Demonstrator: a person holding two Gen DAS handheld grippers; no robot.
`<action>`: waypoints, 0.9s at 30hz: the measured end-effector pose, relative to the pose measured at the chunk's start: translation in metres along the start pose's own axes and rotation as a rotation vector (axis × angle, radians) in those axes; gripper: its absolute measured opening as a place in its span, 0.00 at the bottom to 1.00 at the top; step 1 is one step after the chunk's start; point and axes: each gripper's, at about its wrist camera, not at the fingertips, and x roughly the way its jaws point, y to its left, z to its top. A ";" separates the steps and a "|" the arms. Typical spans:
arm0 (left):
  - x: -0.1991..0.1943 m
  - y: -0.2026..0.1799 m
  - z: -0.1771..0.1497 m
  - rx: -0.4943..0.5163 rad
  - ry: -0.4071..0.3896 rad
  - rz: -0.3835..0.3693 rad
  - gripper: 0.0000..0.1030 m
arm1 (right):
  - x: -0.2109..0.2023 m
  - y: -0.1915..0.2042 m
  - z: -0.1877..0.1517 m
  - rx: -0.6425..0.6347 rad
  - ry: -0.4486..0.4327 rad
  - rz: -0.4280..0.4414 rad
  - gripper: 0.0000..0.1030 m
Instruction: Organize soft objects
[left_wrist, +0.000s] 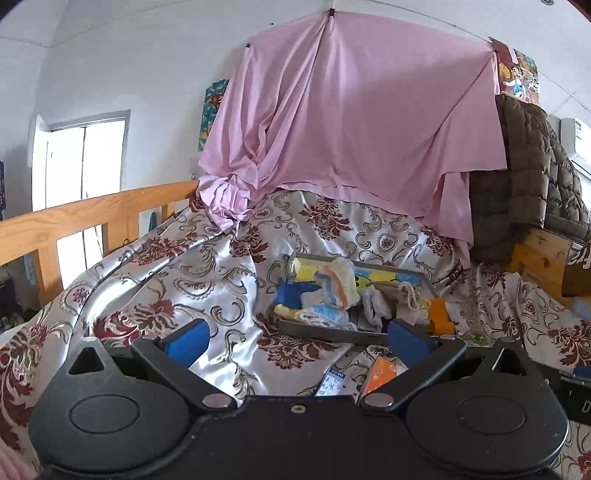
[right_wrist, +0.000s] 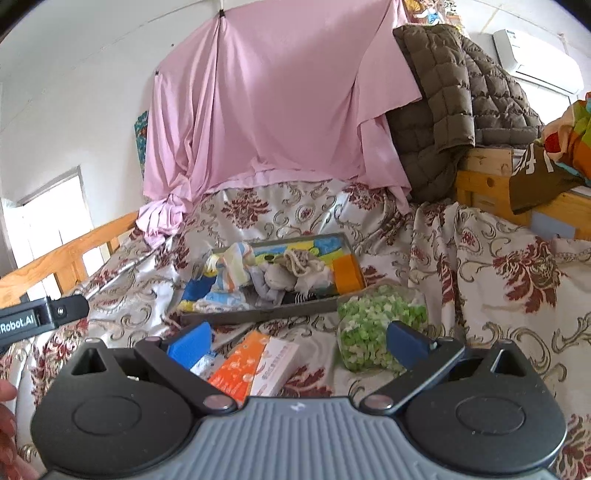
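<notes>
Left gripper (left_wrist: 297, 341): fingers wide apart, holding nothing, above the bed (left_wrist: 207, 266). Right gripper (right_wrist: 297, 341): fingers wide apart, empty. Tray (right_wrist: 258, 314) on the bed holds crumpled cloths (right_wrist: 236, 273). Bag of green pieces (right_wrist: 373, 325) lies just beside the tray.

Bed (right_wrist: 480, 280) covered by shiny floral satin spread. Directly on it: grey tray (right_wrist: 258, 314) of small cloths at centre, bag of green-white pieces (right_wrist: 373, 325) near right of tray, orange-white pack (right_wrist: 255, 365) near, pink sheet (right_wrist: 162, 218) bunched far left.
</notes>
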 end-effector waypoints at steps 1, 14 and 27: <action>0.000 0.002 -0.002 0.003 0.005 0.002 0.99 | -0.001 0.002 -0.002 -0.011 0.005 -0.001 1.00; -0.001 0.020 -0.039 -0.002 0.095 0.045 0.99 | 0.000 0.028 -0.018 -0.119 0.054 -0.004 1.00; 0.000 0.016 -0.045 0.028 0.127 0.048 0.99 | 0.006 0.028 -0.023 -0.121 0.105 -0.047 1.00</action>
